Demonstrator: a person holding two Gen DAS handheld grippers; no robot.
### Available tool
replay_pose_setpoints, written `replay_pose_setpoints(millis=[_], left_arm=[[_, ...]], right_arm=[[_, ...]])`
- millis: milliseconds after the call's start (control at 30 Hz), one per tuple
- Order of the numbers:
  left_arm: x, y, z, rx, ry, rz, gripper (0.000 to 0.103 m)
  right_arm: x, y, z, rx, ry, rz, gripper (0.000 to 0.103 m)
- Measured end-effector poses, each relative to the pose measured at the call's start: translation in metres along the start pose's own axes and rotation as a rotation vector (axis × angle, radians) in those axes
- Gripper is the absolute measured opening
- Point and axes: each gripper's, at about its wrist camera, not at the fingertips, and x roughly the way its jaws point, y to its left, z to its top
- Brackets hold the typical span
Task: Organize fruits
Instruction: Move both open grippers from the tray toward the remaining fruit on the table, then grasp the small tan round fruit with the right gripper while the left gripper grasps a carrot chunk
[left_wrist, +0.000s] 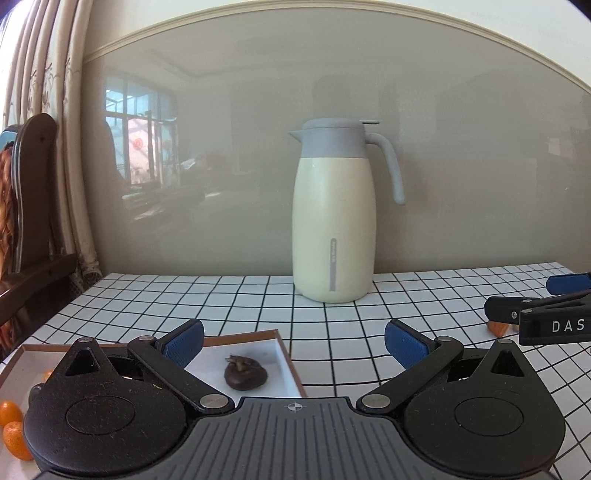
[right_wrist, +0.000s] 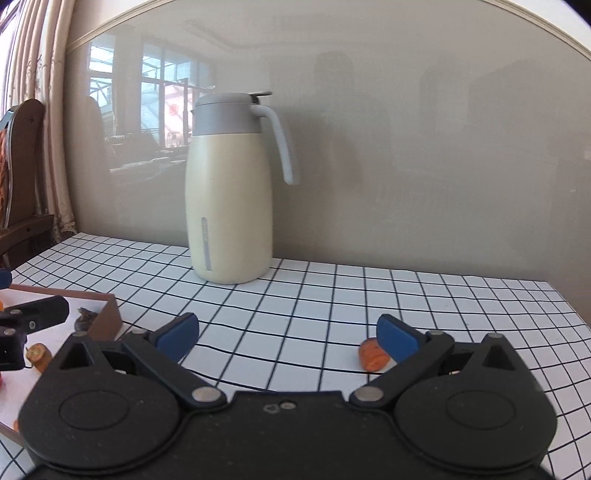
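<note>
1. Left gripper (left_wrist: 293, 341) low over the counter (left_wrist: 424, 295), fingers (left_wrist: 183, 341) spread wide, nothing between them.
2. Right gripper (right_wrist: 288, 332) likewise low over the checked cloth, fingers (right_wrist: 397, 338) wide apart and empty.
3. Shallow box (left_wrist: 286, 356) with brown rim and white floor lying on the counter, under the left gripper's left finger; in the right wrist view, seen at far left (right_wrist: 107, 314).
4. Dark brown wrinkled fruit (left_wrist: 245, 373) resting inside the box near its right wall, between the left gripper's fingers in the left wrist view but beyond their tips; partly visible behind the box wall in the right wrist view (right_wrist: 84, 319).
5. 2 small orange fruits (left_wrist: 9, 411) at the lower left edge of the left wrist view, beside the gripper body; whether in the box or outside, cannot tell.
6. Orange piece of fruit (right_wrist: 373, 354) lying on the counter just beside the right gripper's right finger, partly hidden by it; touching or not, cannot tell. Same piece peeking out under the right gripper in the left wrist view (left_wrist: 498, 328).
7. Another cut orange piece (right_wrist: 38, 354) in the box, below the left gripper's finger.
8. Cream jug (left_wrist: 332, 221) with grey lid and handle standing upright at the back of the counter, against the wall, well apart from the box.
9. Wooden chair (left_wrist: 33, 192) and curtain (left_wrist: 70, 129) at far left.
</note>
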Motion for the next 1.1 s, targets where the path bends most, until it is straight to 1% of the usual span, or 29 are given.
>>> replay_pose_setpoints(millis=[167,233,400,567,767,933,1100], left_arm=[[0.008,-0.028,0.0,0.017,0.016,-0.041,0.103],[0.011,-0.04,0.0,0.03,0.02,-0.057,0.103],[0.02,-0.064,-0.002,0.056,0.028,-0.09,0.103],[0.034,-0.082,-0.002,0.063,0.026,-0.107,0.103],[0.061,-0.102,-0.005,0.062,0.056,-0.131,0.103],[0.079,-0.121,-0.005,0.091,0.061,-0.152,0.103],[0.094,-0.131,-0.006,0.098,0.081,-0.168,0.103]], right_arm=[[0.0,-0.026,-0.008,-0.003,0.01,-0.068,0.097],[0.001,-0.037,-0.011,-0.002,0.02,-0.094,0.095],[0.01,-0.067,-0.022,0.037,0.059,-0.141,0.083],[0.025,-0.085,-0.03,0.049,0.093,-0.173,0.072],[0.046,-0.095,-0.033,0.023,0.126,-0.206,0.071],[0.069,-0.097,-0.032,0.01,0.169,-0.207,0.071],[0.097,-0.093,-0.032,-0.013,0.218,-0.216,0.065]])
